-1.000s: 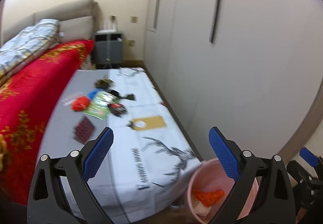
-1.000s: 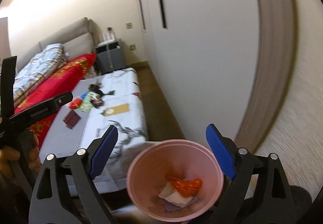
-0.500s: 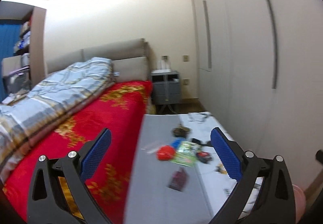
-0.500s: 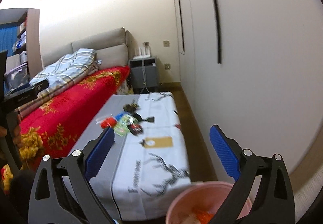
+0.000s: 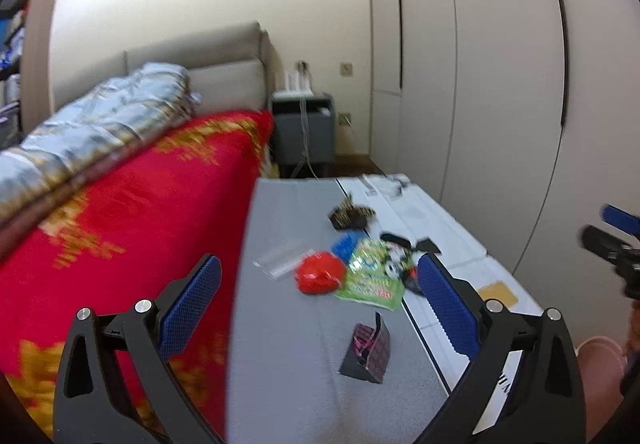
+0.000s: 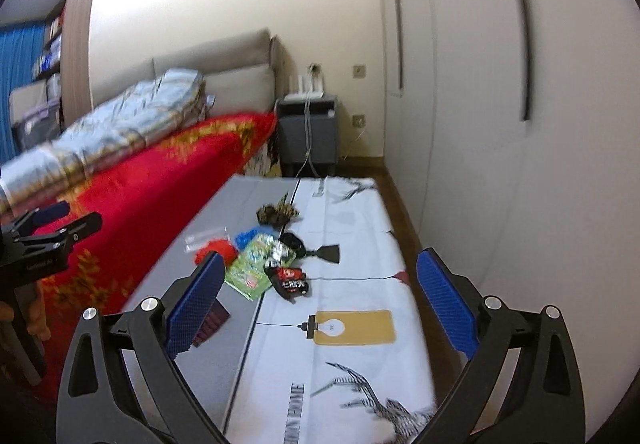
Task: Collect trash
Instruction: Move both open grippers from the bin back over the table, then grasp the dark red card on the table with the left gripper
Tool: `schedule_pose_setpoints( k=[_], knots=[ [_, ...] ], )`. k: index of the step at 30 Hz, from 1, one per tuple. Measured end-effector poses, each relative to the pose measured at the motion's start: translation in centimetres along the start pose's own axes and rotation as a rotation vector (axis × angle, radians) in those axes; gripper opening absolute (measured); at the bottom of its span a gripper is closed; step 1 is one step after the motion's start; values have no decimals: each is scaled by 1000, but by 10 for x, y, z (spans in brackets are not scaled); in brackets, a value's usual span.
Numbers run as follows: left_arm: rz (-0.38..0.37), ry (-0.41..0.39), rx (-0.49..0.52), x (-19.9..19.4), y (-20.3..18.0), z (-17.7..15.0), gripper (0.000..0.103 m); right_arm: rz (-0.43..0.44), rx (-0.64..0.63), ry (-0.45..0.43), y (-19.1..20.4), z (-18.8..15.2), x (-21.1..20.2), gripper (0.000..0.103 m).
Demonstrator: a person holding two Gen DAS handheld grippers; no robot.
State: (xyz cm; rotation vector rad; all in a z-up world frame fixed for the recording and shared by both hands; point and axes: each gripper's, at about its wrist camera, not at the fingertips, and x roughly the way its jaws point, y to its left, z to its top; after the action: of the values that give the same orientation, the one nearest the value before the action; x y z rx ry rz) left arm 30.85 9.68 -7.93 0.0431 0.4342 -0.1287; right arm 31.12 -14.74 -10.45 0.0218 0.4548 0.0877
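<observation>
The bed, under a red cover with gold flowers and a folded pale quilt, fills the space left of the left gripper. Ahead of both pairs of jaws runs a low table, grey on its left half and white with printed antlers on its right. A grey nightstand stands beyond the table's far end, against the wall. At the lower right edge of the left view, a sliver of the pink bucket shows just outside the right finger.

The trash lies in a loose cluster on the table, straight ahead between the left gripper's jaws: a green wrapper, a red crumpled wrapper touching its left side, a dark maroon packet nearer the jaws, a black wrapper with red print to the right, a blue scrap behind, a clear plastic strip, and a dark tangled piece farthest off.

The left gripper's jaws stand wide apart with nothing between them. The right gripper has just been opening its jaws; they too stand spread wide and empty, the cluster lying ahead toward its left finger.
</observation>
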Motion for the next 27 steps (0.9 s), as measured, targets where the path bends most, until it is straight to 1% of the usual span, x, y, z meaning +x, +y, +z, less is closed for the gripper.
schedule_pose_setpoints(
  k=[2,4,8,11,13,15,16,17,20,21,22,23,24,25,27],
  knots=[
    [-30,19,-12,22,-4,-13,95,6,-13,26,5,-5,26,95],
    [-52,35,-26,39,-8,-25,95,3,-20,71,9,-12,60,95],
    [-92,54,-48,60,-17,-50,95,-2,-16,143,15,-27,110,95],
    [-110,98,-24,81,-26,-68,95,-14,2,161,13,-33,129,95],
    [-116,115,-25,92,-28,-74,95,-13,21,167,10,-34,137,95],
    [-123,127,-38,101,-28,-77,92,-11,29,170,9,-36,142,95],
    [-126,144,-41,106,-28,-77,90,-8,30,171,9,-36,144,95],
    [-134,164,-45,111,-28,-77,82,-5,28,174,9,-38,146,95],
    [-157,216,-56,123,-28,-78,69,-2,26,184,9,-39,154,95],
    [-160,239,-53,127,-29,-79,66,-3,27,186,9,-40,155,95],
    [-177,269,-51,132,-30,-80,45,-3,30,188,8,-41,157,95],
    [-202,285,-54,135,-30,-81,16,-2,30,190,8,-41,158,95],
    [-218,296,-59,138,-30,-82,11,-2,29,191,8,-41,159,95],
    [-223,288,-69,137,-28,-83,9,0,27,192,8,-41,160,95],
    [-210,261,-64,132,-25,-80,6,6,23,194,10,-41,163,95]
  ],
)
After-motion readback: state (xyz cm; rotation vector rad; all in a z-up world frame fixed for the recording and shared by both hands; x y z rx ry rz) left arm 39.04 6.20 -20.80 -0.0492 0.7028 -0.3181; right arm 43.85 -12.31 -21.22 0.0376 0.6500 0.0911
